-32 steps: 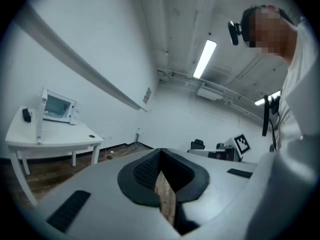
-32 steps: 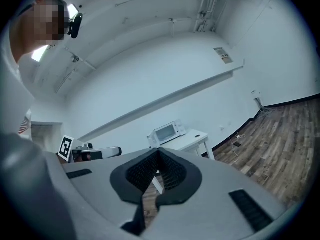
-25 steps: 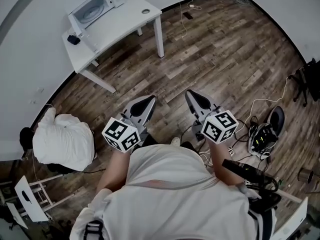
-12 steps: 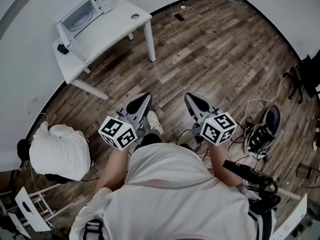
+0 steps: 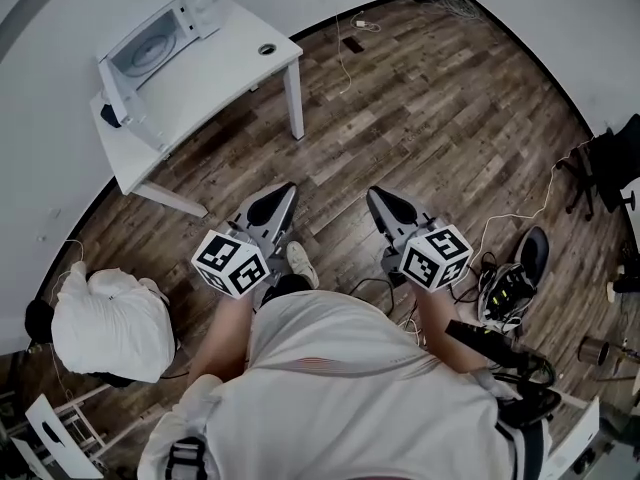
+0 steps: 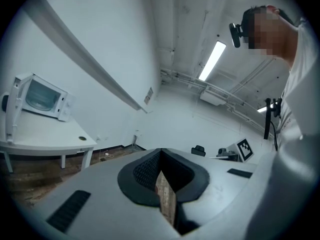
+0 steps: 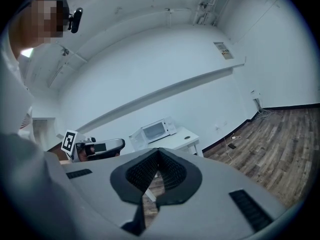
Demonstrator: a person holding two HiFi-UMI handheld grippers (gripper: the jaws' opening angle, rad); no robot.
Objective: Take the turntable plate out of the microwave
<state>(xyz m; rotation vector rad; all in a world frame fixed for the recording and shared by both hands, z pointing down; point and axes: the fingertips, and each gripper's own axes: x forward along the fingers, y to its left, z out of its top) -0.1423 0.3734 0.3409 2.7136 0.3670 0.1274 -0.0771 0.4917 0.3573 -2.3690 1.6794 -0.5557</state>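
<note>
The dark plank wood floor point(image 5: 430, 108) fills most of the head view; it lies open between the person and the far left corner, which I judge to be the reason both tools are carried low and pointing forward rather than reaching for anything. In that corner stands the white rectangular table point(image 5: 215, 63), against the wall; the white boxy microwave point(image 5: 150, 43) sits at its far left end with its window turned toward the room, so it can be approached from the front. A crumpled white cloth bundle point(image 5: 110, 318) lies on the floor at near left; tangled cables and dark gear point(image 5: 505, 288) lie at near right, both off the direct line to the table.

The left gripper point(image 5: 275, 200) has its jaws pressed together with nothing in them; the right gripper point(image 5: 378, 196) is the same, closed and empty, well apart from the table. Likely they are kept shut simply for carrying, since no grasp is due yet.

The turntable plate is presumably inside the microwave, whose door looks shut; a pale round shape behind the window may be it, though I cannot tell.
</note>
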